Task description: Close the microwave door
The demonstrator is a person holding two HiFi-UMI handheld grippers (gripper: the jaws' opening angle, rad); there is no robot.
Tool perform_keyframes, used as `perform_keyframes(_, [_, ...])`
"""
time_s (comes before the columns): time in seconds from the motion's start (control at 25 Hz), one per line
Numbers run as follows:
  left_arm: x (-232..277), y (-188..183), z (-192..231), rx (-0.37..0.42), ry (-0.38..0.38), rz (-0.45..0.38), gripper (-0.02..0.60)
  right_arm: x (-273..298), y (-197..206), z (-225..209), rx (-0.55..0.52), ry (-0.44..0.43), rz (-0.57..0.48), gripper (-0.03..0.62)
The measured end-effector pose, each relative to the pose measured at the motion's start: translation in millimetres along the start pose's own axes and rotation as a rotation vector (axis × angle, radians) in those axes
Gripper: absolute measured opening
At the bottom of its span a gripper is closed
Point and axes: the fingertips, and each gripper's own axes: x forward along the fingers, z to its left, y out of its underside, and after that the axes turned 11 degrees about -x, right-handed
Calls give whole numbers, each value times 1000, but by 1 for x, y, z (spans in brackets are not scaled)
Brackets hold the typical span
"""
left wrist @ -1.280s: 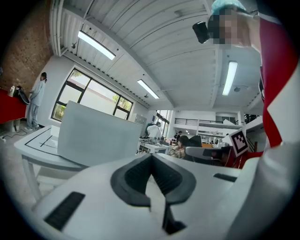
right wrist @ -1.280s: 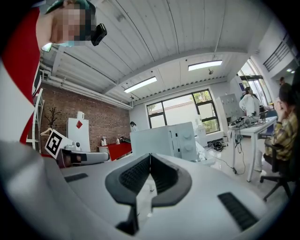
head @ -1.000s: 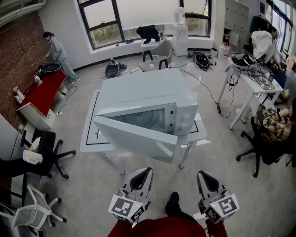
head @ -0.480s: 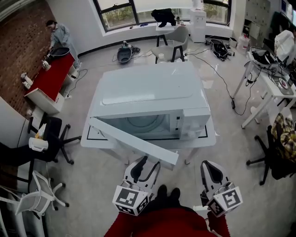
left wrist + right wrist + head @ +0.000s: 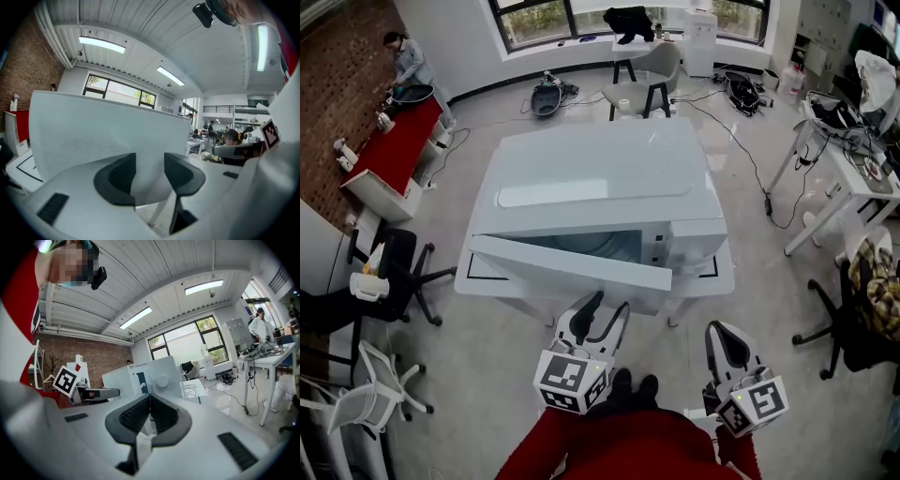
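The microwave (image 5: 600, 178) stands on a white tabletop (image 5: 719, 272) at 12 o'clock from the person. Its door (image 5: 572, 262) is not shut. It is hinged on the 9 o'clock side and stands ajar at a shallow angle, with the free edge out toward 5 o'clock and part of the cavity showing behind it.

Left claw (image 5: 609, 302): at 6 o'clock of the door, close to its outer face and pointing at it. In the left gripper view the claw (image 5: 150, 161) has its jaws spread wide with nothing gripped, and the door panel fills the field just beyond them. Whether the tips touch the door cannot be told.

Right claw (image 5: 727, 336): at 5 o'clock of the microwave, clear of the tabletop. In the right gripper view the claw (image 5: 150, 401) has its jaws pressed together and empty.

A chair (image 5: 642, 80) stands at 12 o'clock beyond the microwave.
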Motion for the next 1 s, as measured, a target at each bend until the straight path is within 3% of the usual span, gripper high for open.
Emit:
perform_keyframes(0.4, [40,-16,17,-40,-92,-23,173,5,-3,-11,-26,17,11,12])
perform_keyframes(1.0, [46,-18,18,-14,-135,-18,163,22,-14,-2,-28,-27,-2,14])
